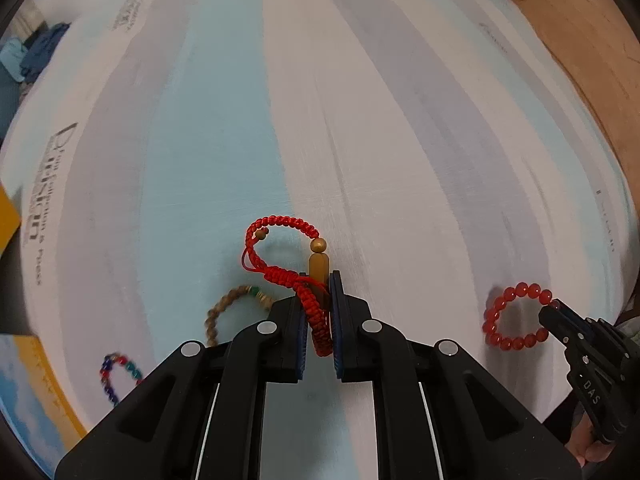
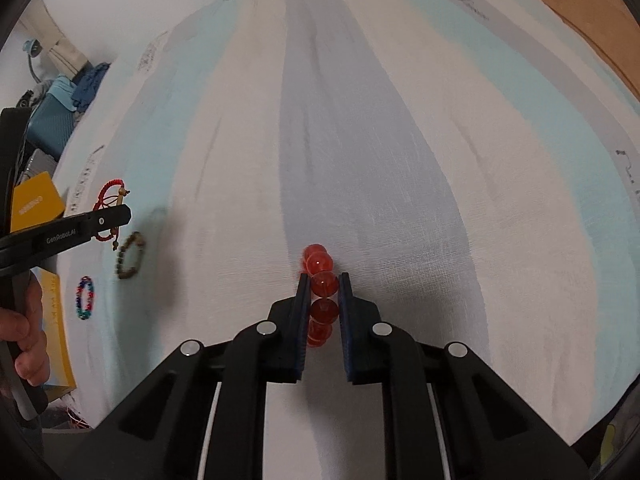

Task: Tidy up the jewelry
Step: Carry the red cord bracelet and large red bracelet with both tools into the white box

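Observation:
My left gripper [image 1: 320, 280] is shut on a red braided cord bracelet [image 1: 280, 224] with a gold bead and tan bar, held above the striped cloth. My right gripper [image 2: 323, 278] is shut on a red bead bracelet [image 2: 320, 264], seen edge-on between its jaws. The red bead bracelet [image 1: 516, 316] also shows in the left wrist view, hanging from the right gripper [image 1: 550, 310]. The left gripper [image 2: 120, 216] shows at the left of the right wrist view with the cord bracelet [image 2: 110, 192].
A brown wooden bead bracelet [image 1: 232, 304] and a multicoloured bead bracelet [image 1: 116, 376] lie on the striped cloth [image 1: 360, 120] at the left. They also show in the right wrist view, brown [image 2: 130, 256] and multicoloured [image 2: 85, 297]. A yellow box [image 2: 36, 202] stands beyond the left edge.

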The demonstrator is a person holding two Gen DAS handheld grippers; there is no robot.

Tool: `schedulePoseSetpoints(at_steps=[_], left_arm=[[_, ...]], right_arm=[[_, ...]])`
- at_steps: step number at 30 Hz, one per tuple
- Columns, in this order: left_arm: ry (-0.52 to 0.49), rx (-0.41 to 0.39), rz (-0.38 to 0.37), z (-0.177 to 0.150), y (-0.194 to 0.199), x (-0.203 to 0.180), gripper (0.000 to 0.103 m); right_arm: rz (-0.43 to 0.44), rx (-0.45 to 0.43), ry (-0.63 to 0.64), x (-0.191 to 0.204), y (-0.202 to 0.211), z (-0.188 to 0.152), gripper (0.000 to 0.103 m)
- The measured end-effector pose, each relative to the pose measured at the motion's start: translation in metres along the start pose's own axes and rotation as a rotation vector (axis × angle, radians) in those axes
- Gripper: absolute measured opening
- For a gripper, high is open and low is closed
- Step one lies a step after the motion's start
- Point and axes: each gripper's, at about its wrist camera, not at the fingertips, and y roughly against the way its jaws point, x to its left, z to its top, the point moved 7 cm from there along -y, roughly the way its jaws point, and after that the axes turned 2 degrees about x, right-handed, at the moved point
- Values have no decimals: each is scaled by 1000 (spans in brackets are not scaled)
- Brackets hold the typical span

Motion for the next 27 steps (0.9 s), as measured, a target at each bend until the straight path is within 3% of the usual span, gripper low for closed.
schedulePoseSetpoints(at_steps=[13,27], left_arm=[[25,-72,44,-45,76,20,9],[108,-215,130,-100,176,70,9]], right_arm=[[20,-45,18,19,60,-14,13],[73,-117,67,79,120,-29,13]])
